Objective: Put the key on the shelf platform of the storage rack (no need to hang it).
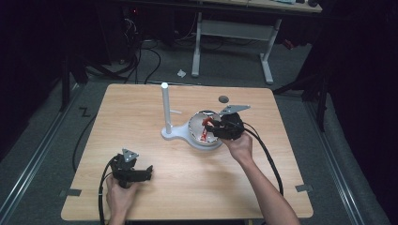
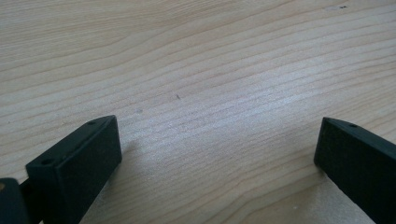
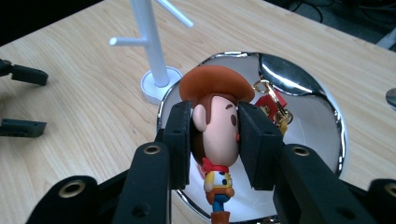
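Pale wood with a fine, straight grain makes up the table (image 1: pixel 141 122), and near its middle sits a shiny round metal bowl (image 3: pixel 327 116), its polished inside mirroring the things around it. Over this bowl the right gripper (image 3: pixel 215 140) has its two flat black jaws pressed against the sides of a small cowboy figure (image 3: pixel 215 126), clamping the smooth, rounded head from both sides. The figure is glossy plastic, with a wide brown hat, a peach face, a red neckerchief and a short body hanging down below the jaws toward the bowl's bottom. Just behind the figure, inside the bowl, lies a red charm (image 3: pixel 271 103) on a gold clasp, doubled by its reflection in the metal. Beside the bowl on its far-left side stands a thin white rack (image 1: pixel 165 110), a smooth upright post with short pegs rising from a round base that touches the bowl's rim. Well apart from the bowl, toward the near left corner of the table, the left gripper (image 2: pixel 217 149) hovers low over bare wood with its blocky matte jaws spread wide and nothing between them. From above, the right gripper (image 1: pixel 213 125) sits at the bowl's right edge.
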Motion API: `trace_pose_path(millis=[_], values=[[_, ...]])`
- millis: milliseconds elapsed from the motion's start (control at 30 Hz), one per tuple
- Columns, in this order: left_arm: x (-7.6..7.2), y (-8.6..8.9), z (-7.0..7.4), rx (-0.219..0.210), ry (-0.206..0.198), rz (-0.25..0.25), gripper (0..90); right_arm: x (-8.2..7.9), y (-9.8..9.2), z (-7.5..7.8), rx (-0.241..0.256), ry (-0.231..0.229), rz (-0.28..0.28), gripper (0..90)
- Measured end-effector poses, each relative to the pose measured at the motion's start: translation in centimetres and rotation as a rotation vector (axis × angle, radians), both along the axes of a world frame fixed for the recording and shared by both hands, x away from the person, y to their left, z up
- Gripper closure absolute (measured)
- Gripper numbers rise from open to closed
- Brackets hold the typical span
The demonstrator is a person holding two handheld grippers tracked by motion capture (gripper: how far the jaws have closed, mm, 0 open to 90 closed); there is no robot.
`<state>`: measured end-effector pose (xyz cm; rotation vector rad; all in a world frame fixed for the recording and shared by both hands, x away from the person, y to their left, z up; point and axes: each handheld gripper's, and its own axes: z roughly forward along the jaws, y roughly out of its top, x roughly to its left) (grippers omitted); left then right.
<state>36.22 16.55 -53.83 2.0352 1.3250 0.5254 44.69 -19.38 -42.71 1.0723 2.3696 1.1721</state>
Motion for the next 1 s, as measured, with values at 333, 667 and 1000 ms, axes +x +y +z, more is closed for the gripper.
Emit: trace_pose_path(millis=[333,667,1000], values=[[0.0,0.0,0.0,-0.001,0.0,0.001,0.9,1.0,0.0,-2.4,-0.02,0.046,-0.038,66.7],[0.0,0.0,0.0,0.0,0.0,0.0,0.9,1.8,0.2,-3.6,-0.034,0.072,-0.076,65.1],[0.0,0.0,0.0,0.0,0.0,0.0,1.0,1.5,0.1,-3.3,0.006,0.078,-0.079,49.7]])
